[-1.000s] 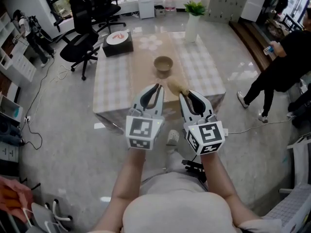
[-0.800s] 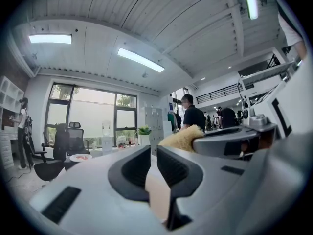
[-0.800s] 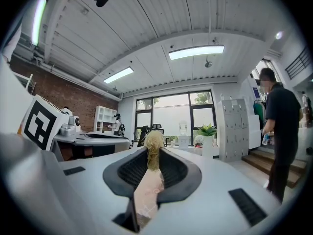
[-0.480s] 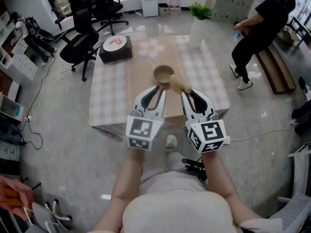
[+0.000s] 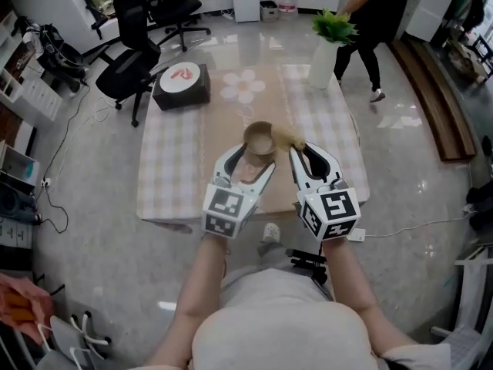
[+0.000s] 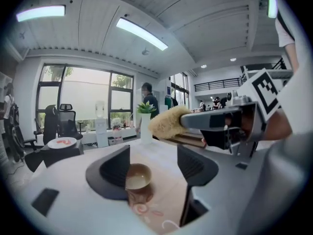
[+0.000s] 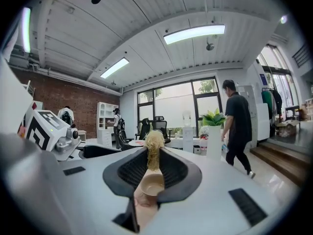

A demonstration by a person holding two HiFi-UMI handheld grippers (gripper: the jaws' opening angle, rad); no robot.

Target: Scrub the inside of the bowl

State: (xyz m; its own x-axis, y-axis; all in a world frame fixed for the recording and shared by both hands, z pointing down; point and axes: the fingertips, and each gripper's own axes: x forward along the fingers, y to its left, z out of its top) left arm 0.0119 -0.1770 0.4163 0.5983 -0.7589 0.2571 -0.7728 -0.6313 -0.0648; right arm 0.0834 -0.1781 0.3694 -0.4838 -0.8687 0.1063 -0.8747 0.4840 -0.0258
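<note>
A small tan bowl stands on the brown runner in the middle of the table. My left gripper is just short of it, and its jaws have just been opening. In the left gripper view the bowl shows in the gap ahead of the jaws, untouched by the pads, and the left gripper holds nothing. My right gripper is shut on a yellow fibre scrubber, whose tuft hangs beside the bowl's right rim. In the right gripper view the scrubber stands up between the jaws, with the bowl below it.
The table carries a checked cloth. A black box with a white plate sits at its far left corner. A white vase with a plant stands at the far right. Office chairs stand beyond. A person walks behind the table.
Both grippers have moved forward over the table's near edge to the bowl. The left jaws have gone from shut to open. The person has walked from the right side round to the back.
</note>
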